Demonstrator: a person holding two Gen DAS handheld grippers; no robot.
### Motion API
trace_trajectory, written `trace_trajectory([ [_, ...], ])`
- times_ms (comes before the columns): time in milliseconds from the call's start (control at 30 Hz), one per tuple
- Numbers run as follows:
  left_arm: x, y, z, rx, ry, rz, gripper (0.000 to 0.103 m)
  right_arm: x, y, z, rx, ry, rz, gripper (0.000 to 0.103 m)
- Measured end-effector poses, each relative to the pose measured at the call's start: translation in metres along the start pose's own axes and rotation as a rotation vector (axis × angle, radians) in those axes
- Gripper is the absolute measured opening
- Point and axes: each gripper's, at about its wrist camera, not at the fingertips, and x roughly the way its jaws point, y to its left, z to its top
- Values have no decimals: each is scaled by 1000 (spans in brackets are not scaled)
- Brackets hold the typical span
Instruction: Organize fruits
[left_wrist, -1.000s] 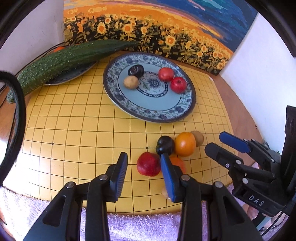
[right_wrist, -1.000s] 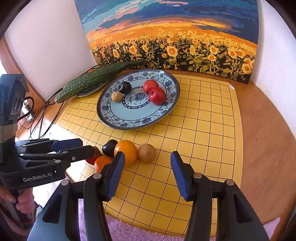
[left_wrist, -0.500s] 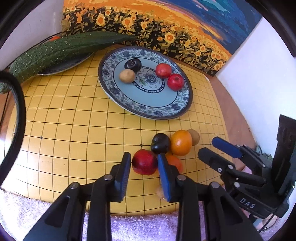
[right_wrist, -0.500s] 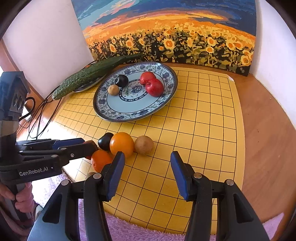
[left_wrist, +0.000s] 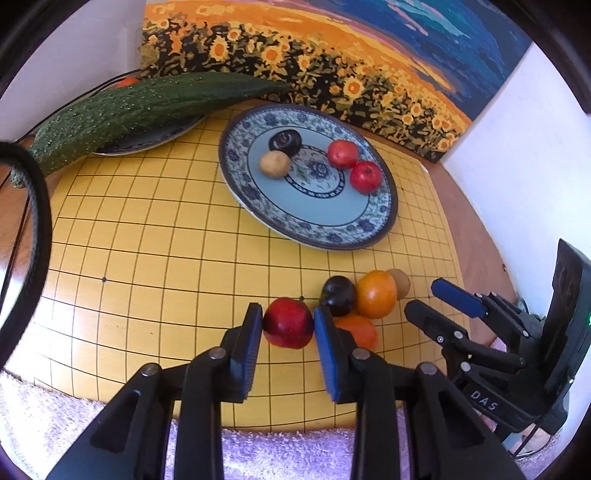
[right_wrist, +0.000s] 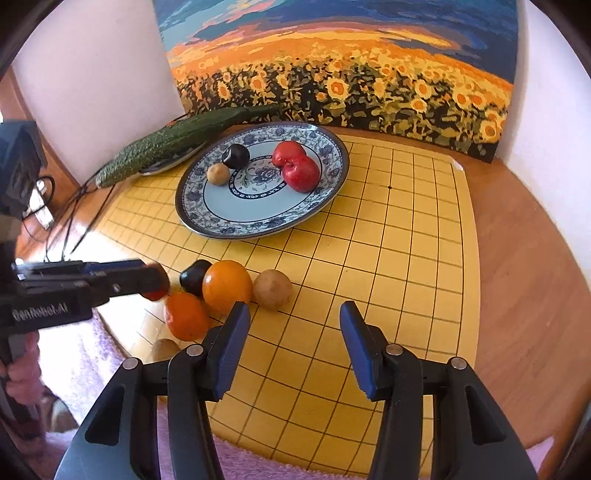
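My left gripper (left_wrist: 288, 325) is shut on a red fruit (left_wrist: 288, 323) that rests on the yellow grid board (left_wrist: 166, 258). Just right of it lie a dark plum (left_wrist: 338, 295), an orange (left_wrist: 376, 295), a brown fruit (left_wrist: 400, 282) and a tangerine (left_wrist: 360, 330). My right gripper (right_wrist: 293, 314) hovers over bare board right of the orange (right_wrist: 227, 286), its jaws closing with nothing between them. The blue-and-white plate (left_wrist: 369, 236) farther back holds two red fruits, a dark plum and a brown fruit.
A long bumpy green gourd (left_wrist: 140, 107) lies across a second plate (left_wrist: 147, 142) at the back left. A sunflower painting (right_wrist: 351, 85) leans on the wall behind. A purple towel (left_wrist: 55, 417) lines the near edge. Cables (right_wrist: 74, 206) trail at the left.
The left jaws have closed around the red fruit and now press on it. The right jaws have narrowed a little. Neither hand has shifted much.
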Motion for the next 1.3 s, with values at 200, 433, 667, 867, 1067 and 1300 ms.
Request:
trace_trajectory([
  [200,1,3,1,-7,-3,10,30,14,3,2,-51,25,-8,42],
  [433,1,4,1,-9,-6,17,30,23,7,9,-129,15,-5,42],
  [667,2,4,3,-8,0,20,30,26,11,11,-192,-1,6,32],
  [867,2,4,5,-11,-2,24,30,26,9,13,-169,-8,20,27],
  [1067,-1,6,6,-18,-9,23,30,21,3,12,-125,-18,20,27],
  [1300,-5,4,10,-12,-29,20,30,11,1,14,-108,-39,14,27],
])
